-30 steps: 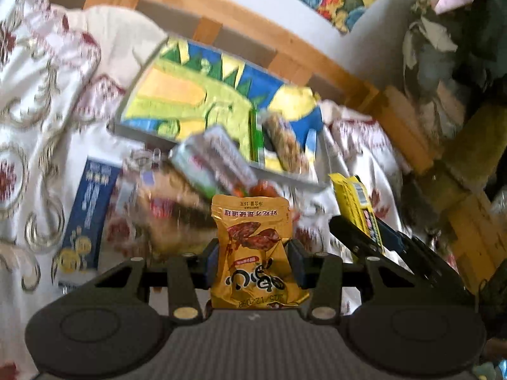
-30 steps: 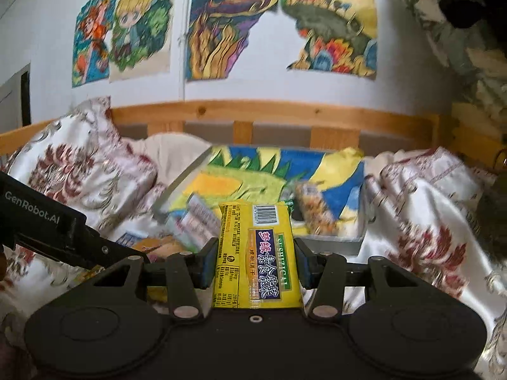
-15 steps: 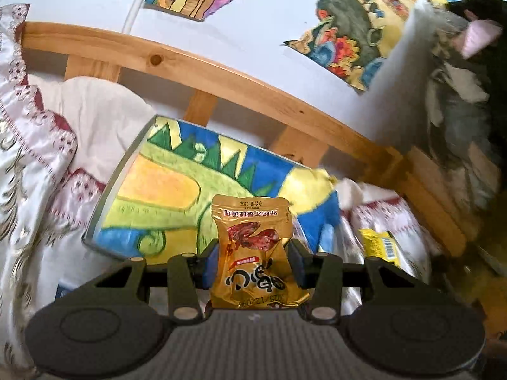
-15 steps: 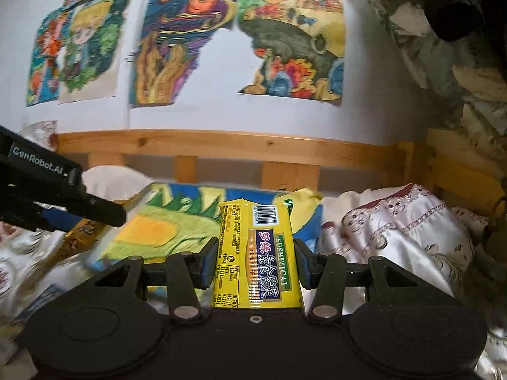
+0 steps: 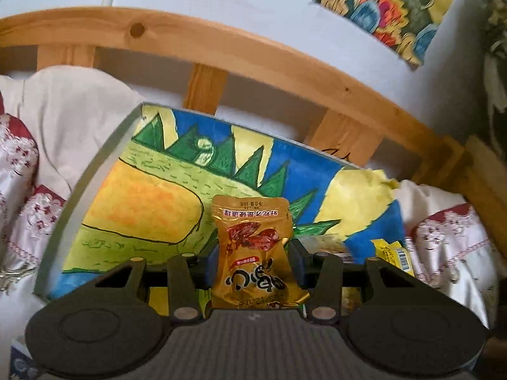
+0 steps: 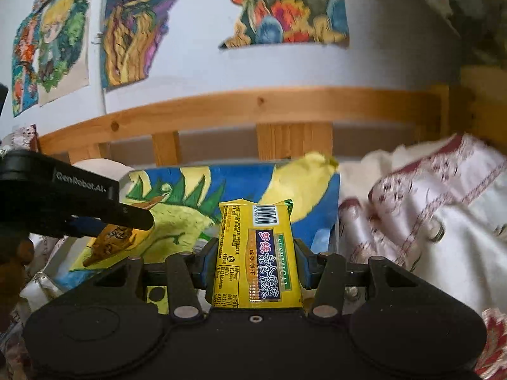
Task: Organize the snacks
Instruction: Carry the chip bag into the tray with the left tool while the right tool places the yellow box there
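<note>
My left gripper (image 5: 253, 262) is shut on a golden snack pouch (image 5: 253, 247) and holds it over the painted tray (image 5: 142, 202), which lies on the bed with a green, yellow and blue picture on its floor. My right gripper (image 6: 255, 264) is shut on a yellow snack packet (image 6: 255, 253) with a barcode, at the tray's right part (image 6: 313, 196). The left gripper's body (image 6: 73, 202) with the golden pouch (image 6: 111, 240) shows at the left of the right wrist view. The yellow packet's end (image 5: 393, 253) shows at the right of the left wrist view.
A wooden bed rail (image 5: 253, 50) runs behind the tray, with a wall of paintings (image 6: 133, 31) above it. White and red patterned bedding (image 6: 427, 215) lies to the right and left (image 5: 28, 177). Another snack (image 5: 326, 243) lies in the tray behind the left fingers.
Both grippers have moved forward and up over the tray, each still holding its snack. The pile of loose snacks on the bed has dropped out of view.
</note>
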